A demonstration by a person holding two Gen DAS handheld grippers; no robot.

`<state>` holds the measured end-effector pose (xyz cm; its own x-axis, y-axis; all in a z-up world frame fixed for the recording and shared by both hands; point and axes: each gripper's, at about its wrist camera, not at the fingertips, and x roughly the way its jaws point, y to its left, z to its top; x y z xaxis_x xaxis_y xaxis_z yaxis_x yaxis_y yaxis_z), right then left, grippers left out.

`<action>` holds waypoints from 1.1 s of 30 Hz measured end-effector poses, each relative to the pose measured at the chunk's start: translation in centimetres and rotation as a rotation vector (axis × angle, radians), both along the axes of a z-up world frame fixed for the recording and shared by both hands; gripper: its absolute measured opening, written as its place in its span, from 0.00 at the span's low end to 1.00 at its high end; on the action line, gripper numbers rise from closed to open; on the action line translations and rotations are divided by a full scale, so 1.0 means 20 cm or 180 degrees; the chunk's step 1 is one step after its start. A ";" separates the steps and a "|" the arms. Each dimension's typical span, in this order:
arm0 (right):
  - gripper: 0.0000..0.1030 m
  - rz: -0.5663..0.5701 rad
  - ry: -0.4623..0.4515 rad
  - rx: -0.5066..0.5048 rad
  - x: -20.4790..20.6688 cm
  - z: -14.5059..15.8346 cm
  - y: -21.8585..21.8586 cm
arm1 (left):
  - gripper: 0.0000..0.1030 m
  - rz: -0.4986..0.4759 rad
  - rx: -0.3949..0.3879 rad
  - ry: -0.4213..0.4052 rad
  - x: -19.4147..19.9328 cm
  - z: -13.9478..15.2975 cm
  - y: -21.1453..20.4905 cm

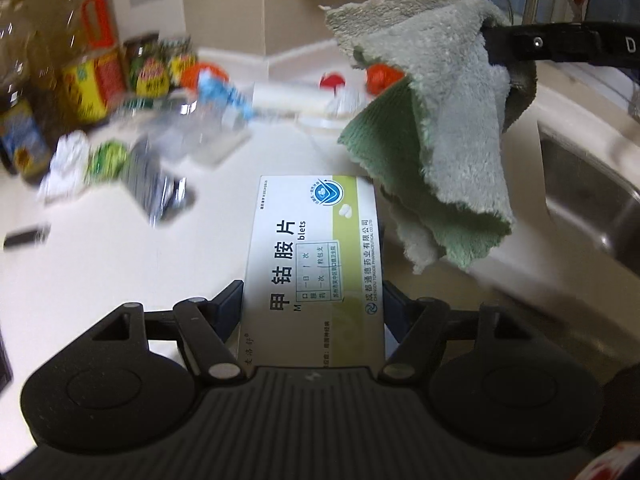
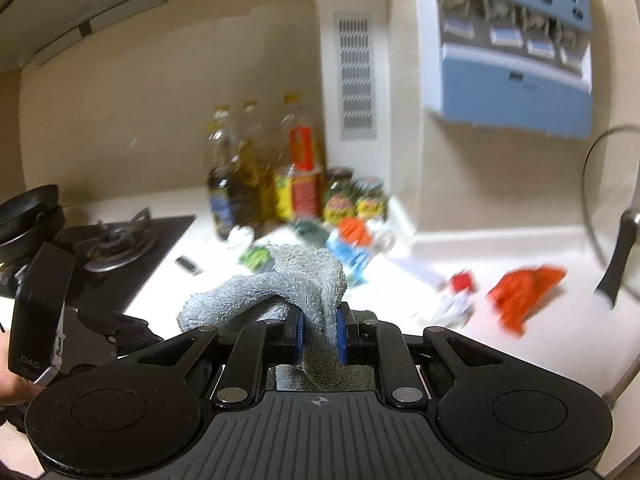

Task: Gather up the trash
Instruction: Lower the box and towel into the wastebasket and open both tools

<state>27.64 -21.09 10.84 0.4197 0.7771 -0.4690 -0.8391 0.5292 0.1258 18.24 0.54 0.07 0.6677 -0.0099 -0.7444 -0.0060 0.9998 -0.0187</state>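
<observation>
My left gripper (image 1: 314, 300) is shut on a white and green medicine box (image 1: 316, 248), held above the white counter (image 1: 120, 264). My right gripper (image 2: 319, 332) is shut on a grey-green cloth (image 2: 296, 280), which hangs from it at the upper right of the left wrist view (image 1: 448, 120). Loose trash lies on the counter: a crumpled clear plastic bottle with a blue label (image 1: 208, 112), white tissue (image 1: 66, 160), a green wrapper (image 1: 108, 158), a silver foil pack (image 1: 156, 184) and an orange-red wrapper (image 2: 524, 292).
Oil bottles (image 2: 236, 184) and jars (image 2: 340, 196) stand in the back corner. A gas stove (image 2: 116, 244) with a black pan (image 2: 28, 216) is at left. A steel sink (image 1: 592, 196) lies at right. A blue dispenser (image 2: 508, 44) hangs on the wall.
</observation>
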 end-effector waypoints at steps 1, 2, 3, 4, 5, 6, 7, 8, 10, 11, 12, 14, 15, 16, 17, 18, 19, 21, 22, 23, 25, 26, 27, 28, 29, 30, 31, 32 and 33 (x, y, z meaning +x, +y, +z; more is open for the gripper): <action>0.16 0.0007 0.0054 -0.0020 -0.02 -0.03 0.02 | 0.67 0.0013 -0.0026 0.0043 -0.03 -0.02 0.00; 0.16 0.0009 0.0099 -0.0041 -0.04 -0.05 0.02 | 0.67 0.0022 -0.0048 0.0085 -0.05 -0.04 0.01; 0.16 0.0013 0.0129 -0.0071 -0.07 -0.08 0.03 | 0.67 0.0028 -0.0067 0.0127 -0.08 -0.07 0.01; 0.16 0.0013 0.0144 -0.0119 -0.09 -0.11 0.05 | 0.67 0.0037 -0.0092 0.0169 -0.09 -0.09 0.01; 0.16 0.0013 0.0159 -0.0178 -0.11 -0.14 0.07 | 0.67 0.0051 -0.0122 0.0210 -0.11 -0.12 0.01; 0.16 0.0004 0.0184 -0.0232 -0.13 -0.18 0.08 | 0.67 0.0065 -0.0141 0.0255 -0.12 -0.15 0.01; 0.16 -0.0006 0.0223 -0.0287 -0.15 -0.22 0.09 | 0.67 0.0074 -0.0147 0.0294 -0.13 -0.17 0.01; 0.16 -0.0017 0.0256 -0.0351 -0.16 -0.26 0.11 | 0.67 0.0090 -0.0150 0.0337 -0.14 -0.20 0.01; 0.16 -0.0045 0.0267 -0.0484 -0.19 -0.35 0.13 | 0.67 0.0130 -0.0169 0.0424 -0.15 -0.26 0.01; 0.16 -0.0050 0.0281 -0.0551 -0.21 -0.40 0.14 | 0.67 0.0158 -0.0180 0.0467 -0.15 -0.29 0.01; 0.16 -0.0050 0.0307 -0.0607 -0.21 -0.44 0.15 | 0.67 0.0188 -0.0192 0.0512 -0.15 -0.33 0.01; 0.16 -0.0034 0.0302 -0.0732 -0.24 -0.53 0.17 | 0.67 0.0235 -0.0199 0.0601 -0.16 -0.39 0.01; 0.16 -0.0019 0.0270 -0.0819 -0.25 -0.58 0.19 | 0.67 0.0263 -0.0210 0.0643 -0.16 -0.43 0.01; 0.16 -0.0005 0.0277 -0.0896 -0.26 -0.63 0.20 | 0.67 0.0291 -0.0235 0.0687 -0.15 -0.46 0.01; 0.16 -0.0001 0.0321 -0.0943 -0.26 -0.67 0.21 | 0.67 0.0317 -0.0255 0.0725 -0.15 -0.48 0.01; 0.16 -0.0005 0.0365 -0.0997 -0.25 -0.72 0.22 | 0.67 0.0331 -0.0262 0.0763 -0.15 -0.52 0.01; 0.16 -0.0002 0.0389 -0.1058 -0.25 -0.77 0.23 | 0.67 0.0344 -0.0253 0.0800 -0.14 -0.54 0.01; 0.16 0.0005 0.0414 -0.1190 -0.25 -0.87 0.24 | 0.66 0.0384 -0.0245 0.0866 -0.13 -0.60 0.01; 0.16 0.0010 0.0441 -0.1238 -0.25 -0.90 0.25 | 0.66 0.0404 -0.0255 0.0893 -0.12 -0.62 0.02; 0.16 0.0012 0.0465 -0.1289 -0.25 -0.94 0.25 | 0.66 0.0422 -0.0264 0.0916 -0.12 -0.65 0.02; 0.16 0.0023 0.0476 -0.1405 -0.24 -1.00 0.26 | 0.66 0.0452 -0.0271 0.0963 -0.11 -0.69 0.02; 0.16 0.0034 0.0466 -0.1460 -0.24 -1.03 0.26 | 0.66 0.0462 -0.0279 0.0979 -0.09 -0.71 0.03; 0.16 0.0043 0.0458 -0.1511 -0.24 -1.06 0.27 | 0.66 0.0474 -0.0283 0.0987 -0.08 -0.73 0.03; 0.16 0.0047 0.0466 -0.1548 -0.24 -1.08 0.27 | 0.66 0.0483 -0.0288 0.0995 -0.07 -0.75 0.03; 0.16 0.0050 0.0493 -0.1574 -0.23 -1.11 0.27 | 0.66 0.0494 -0.0295 0.1008 -0.06 -0.76 0.03; 0.16 0.0052 0.0514 -0.1598 -0.22 -1.12 0.28 | 0.66 0.0504 -0.0314 0.1007 -0.05 -0.78 0.04; 0.16 0.0051 0.0530 -0.1619 -0.21 -1.14 0.28 | 0.66 0.0512 -0.0336 0.1006 -0.05 -0.79 0.04; 0.16 0.0045 0.0549 -0.1633 -0.20 -1.16 0.28 | 0.66 0.0517 -0.0347 0.1014 -0.04 -0.80 0.04; 0.16 0.0039 0.0563 -0.1642 -0.19 -1.17 0.28 | 0.66 0.0513 -0.0346 0.1018 -0.03 -0.81 0.04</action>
<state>23.86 -15.48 -12.51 0.2921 0.4317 -0.8534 -0.8353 0.5498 -0.0078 17.71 1.39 -16.03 0.4010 -0.0139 -0.9160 -0.1860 0.9778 -0.0963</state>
